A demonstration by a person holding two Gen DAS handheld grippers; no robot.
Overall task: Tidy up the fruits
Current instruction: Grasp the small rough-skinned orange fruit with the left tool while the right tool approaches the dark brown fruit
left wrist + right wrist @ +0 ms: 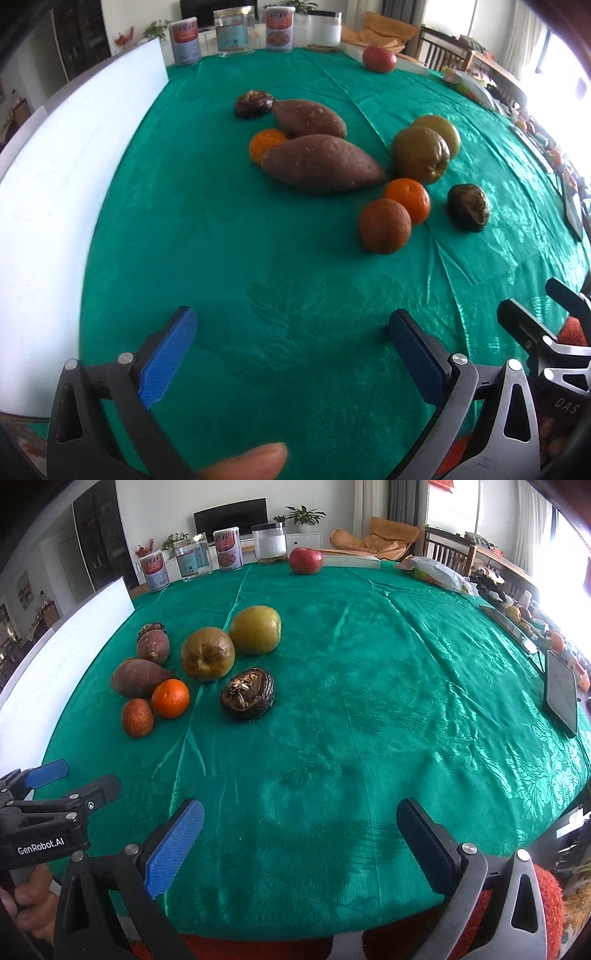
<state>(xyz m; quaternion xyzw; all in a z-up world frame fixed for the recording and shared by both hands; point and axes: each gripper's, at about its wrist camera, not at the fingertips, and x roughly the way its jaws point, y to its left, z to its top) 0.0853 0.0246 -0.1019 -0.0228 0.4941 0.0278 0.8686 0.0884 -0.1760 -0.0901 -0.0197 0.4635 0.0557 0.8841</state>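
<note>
On the green tablecloth (258,258) lies a loose group: two sweet potatoes (321,164) (308,118), three oranges (385,226) (408,195) (266,144), two yellow-green apples (419,154) (441,129) and two dark brown fruits (468,207) (253,103). A red apple (378,59) sits far back. The right wrist view shows the group at left, with a dark fruit (248,693) nearest the middle. My left gripper (291,354) is open and empty near the front edge. My right gripper (301,845) is open and empty, beside the left one.
A white board (55,203) lies along the left edge. Cans and jars (231,31) stand at the far edge. A white tray (351,562) lies beside the red apple. A tablet (562,690) and clutter sit at the right.
</note>
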